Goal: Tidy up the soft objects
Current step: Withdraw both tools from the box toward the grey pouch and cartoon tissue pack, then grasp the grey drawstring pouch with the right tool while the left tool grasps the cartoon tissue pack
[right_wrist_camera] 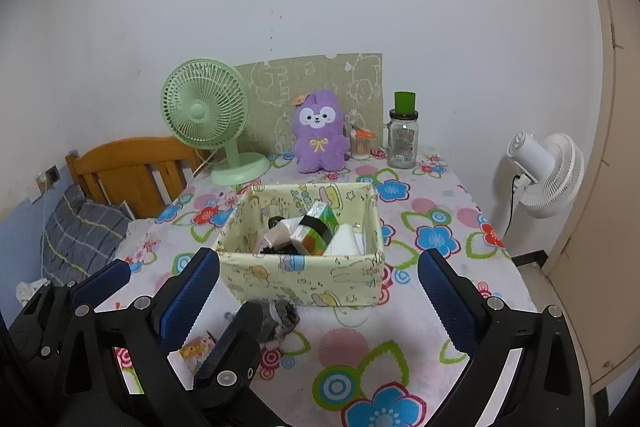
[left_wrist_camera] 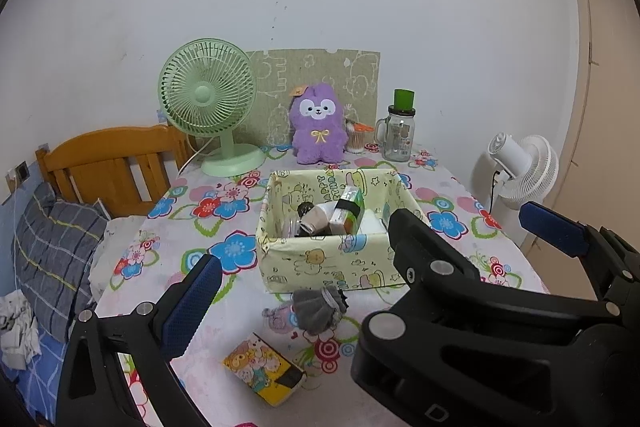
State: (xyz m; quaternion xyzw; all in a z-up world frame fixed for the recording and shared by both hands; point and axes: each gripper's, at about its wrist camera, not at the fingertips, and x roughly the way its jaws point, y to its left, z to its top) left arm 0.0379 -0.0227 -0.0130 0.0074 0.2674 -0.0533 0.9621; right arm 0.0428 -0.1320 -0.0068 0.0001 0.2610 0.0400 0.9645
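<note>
A grey sock [left_wrist_camera: 320,311] [right_wrist_camera: 276,319] lies crumpled on the flowered tablecloth, just in front of a pale yellow fabric box [left_wrist_camera: 332,267] [right_wrist_camera: 240,267]. The box holds rolled socks, a green tissue pack and a white item. My left gripper [left_wrist_camera: 320,291] is open, and the sock lies on the cloth in the gap between its fingers. Only its left pad [left_wrist_camera: 192,307] shows, because the right gripper's finger [left_wrist_camera: 416,247] covers the other. My right gripper [right_wrist_camera: 320,263] stands wide open before the box, nothing between its pads. A purple plush toy [left_wrist_camera: 318,125] [right_wrist_camera: 318,131] sits at the back.
A yellow cartoon tissue pack [left_wrist_camera: 264,367] [right_wrist_camera: 196,347] lies near the front edge. A green desk fan [left_wrist_camera: 208,99], a glass jar with a green lid [left_wrist_camera: 398,135] and a swab holder stand at the back. There is a wooden headboard [left_wrist_camera: 112,163] on the left and a white fan [left_wrist_camera: 528,167] on the right.
</note>
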